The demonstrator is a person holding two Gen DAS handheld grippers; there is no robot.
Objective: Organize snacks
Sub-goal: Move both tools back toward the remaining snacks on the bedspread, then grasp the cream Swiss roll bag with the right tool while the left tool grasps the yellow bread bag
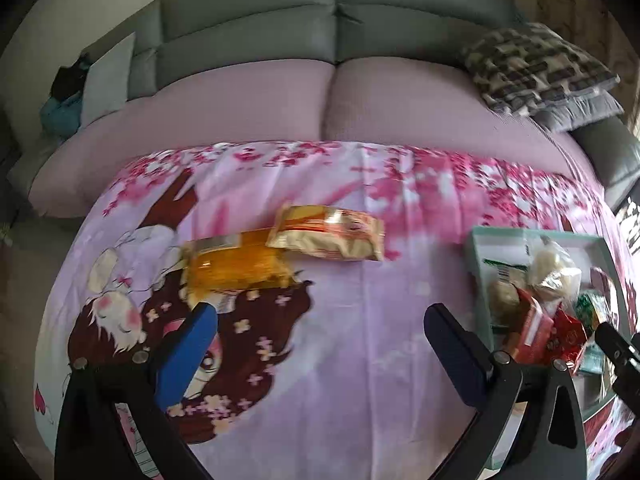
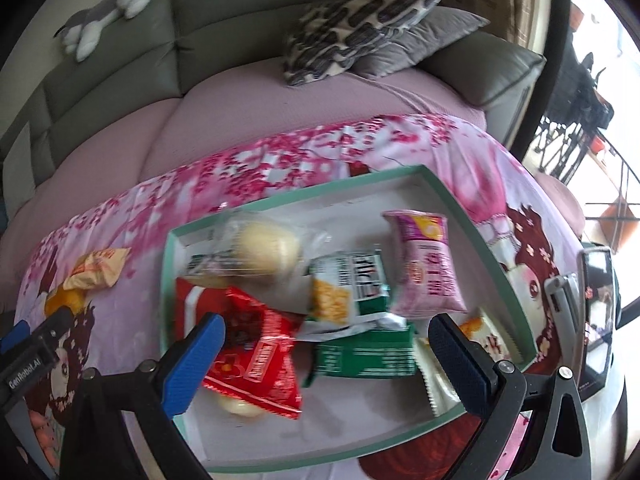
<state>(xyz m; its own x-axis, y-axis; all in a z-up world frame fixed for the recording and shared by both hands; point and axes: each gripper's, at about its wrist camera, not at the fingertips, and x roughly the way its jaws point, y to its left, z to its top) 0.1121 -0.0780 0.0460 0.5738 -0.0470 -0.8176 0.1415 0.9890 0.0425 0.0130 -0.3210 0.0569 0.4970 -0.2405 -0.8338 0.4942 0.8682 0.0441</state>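
Two snack packs lie on the pink printed cloth: an orange clear-wrapped pack [image 1: 236, 266] and a cream and orange bag [image 1: 330, 234] overlapping its far right end. My left gripper [image 1: 320, 320] hovers open just short of them, its left finger near the orange pack. A mint-rimmed white tray [image 2: 472, 216] holds several snacks: a red packet [image 2: 260, 356], a green and white cracker pack [image 2: 348, 288], a pink pack [image 2: 424, 264], a wrapped bun [image 2: 264, 248]. My right gripper [image 2: 326, 332] is open above the tray's near half, nothing between its fingers.
A grey sofa [image 1: 336, 20] with a mauve seat cover runs behind the cloth, with patterned cushions [image 2: 360, 20] at its right end. A plush toy [image 2: 108, 12] lies on the backrest. A phone on a stand [image 2: 596, 308] sits right of the tray.
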